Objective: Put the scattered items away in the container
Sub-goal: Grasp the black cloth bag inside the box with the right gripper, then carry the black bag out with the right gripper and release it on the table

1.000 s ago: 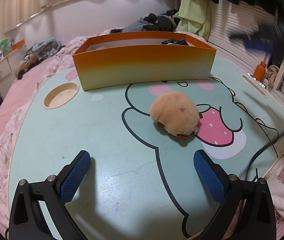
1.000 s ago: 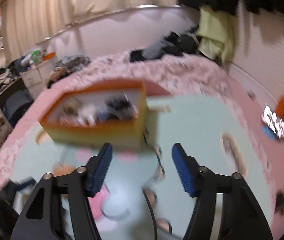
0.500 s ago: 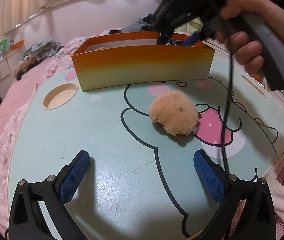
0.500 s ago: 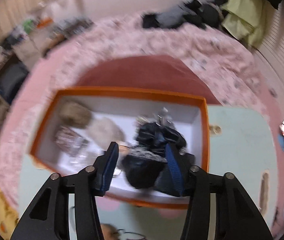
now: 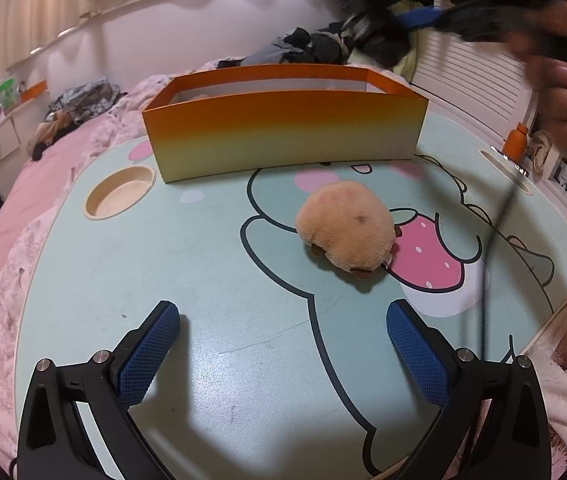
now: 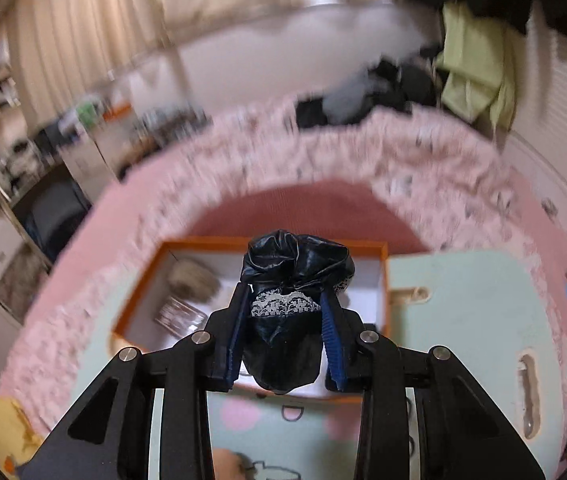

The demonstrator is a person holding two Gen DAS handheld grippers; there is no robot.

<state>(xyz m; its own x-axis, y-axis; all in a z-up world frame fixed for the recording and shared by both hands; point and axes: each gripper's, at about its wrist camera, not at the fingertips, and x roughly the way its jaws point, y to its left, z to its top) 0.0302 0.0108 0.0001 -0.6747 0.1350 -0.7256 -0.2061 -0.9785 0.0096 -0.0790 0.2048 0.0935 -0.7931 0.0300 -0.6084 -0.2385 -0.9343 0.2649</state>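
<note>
The orange box (image 5: 283, 132) stands at the far side of the mint cartoon table (image 5: 163, 280). A tan plush toy (image 5: 347, 226) lies on the table between the box and my left gripper (image 5: 283, 320), which is open and empty near the table's front. My right gripper (image 6: 285, 304) is shut on a black shiny pouch with white lace trim (image 6: 291, 276) and holds it in the air above the box (image 6: 383, 276). It shows blurred in the left wrist view (image 5: 415, 16), high above the box's right end.
A round cup recess (image 5: 119, 194) sits in the table left of the box. The box holds a furry item (image 6: 191, 280) and a packet (image 6: 181, 314). Pink bedding (image 5: 7, 220) surrounds the table. A black cable (image 5: 491, 248) hangs at the right.
My right gripper closed on the black pouch inside the box and lifted it up above the box. My left gripper and the plush toy have stayed put.
</note>
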